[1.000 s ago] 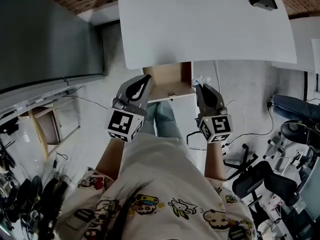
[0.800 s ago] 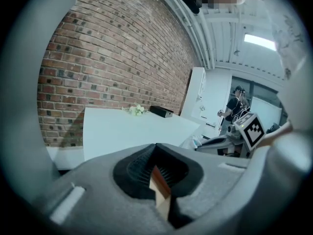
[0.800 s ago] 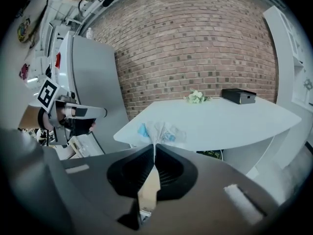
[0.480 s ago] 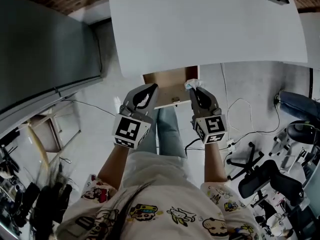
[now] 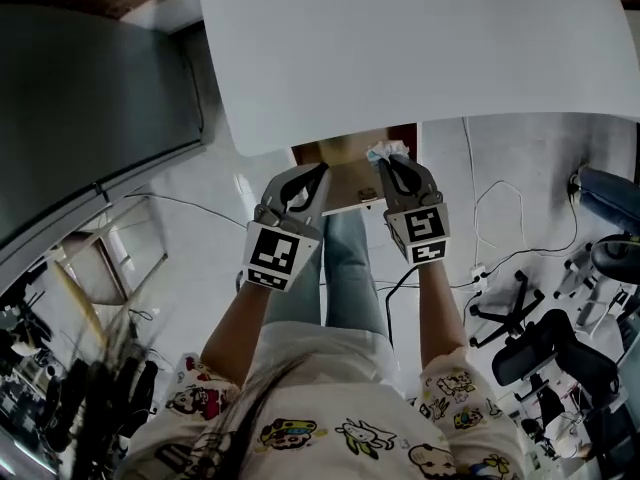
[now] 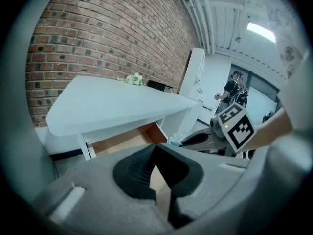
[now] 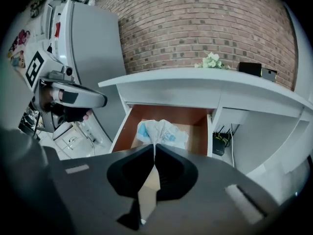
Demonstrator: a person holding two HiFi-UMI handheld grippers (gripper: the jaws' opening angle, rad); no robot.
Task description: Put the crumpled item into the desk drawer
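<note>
Right claw [image 7: 154,147] of mine is pinched tight on a twist of the crumpled item [image 7: 159,131], a pale wad with blue print that spreads out just past the tips. Straight ahead at 12 o'clock and a little below lies the open drawer [image 7: 166,113], pulled out from under the white desk [image 7: 220,89] with its length running 12 to 6 towards me. The head view puts the wad over the drawer's right side, close to the desk's edge. My left claw [image 5: 320,173] sits at 9 o'clock of the right one, near the drawer's left front corner. Its jaws are together on nothing.

I judge the right hand is the only one that matters here. It is nearer and already loaded, and the wad needs to go lower at 12 o'clock until it is inside the walls. Opening too high risks it catching the right wall and tumbling to the floor.
</note>
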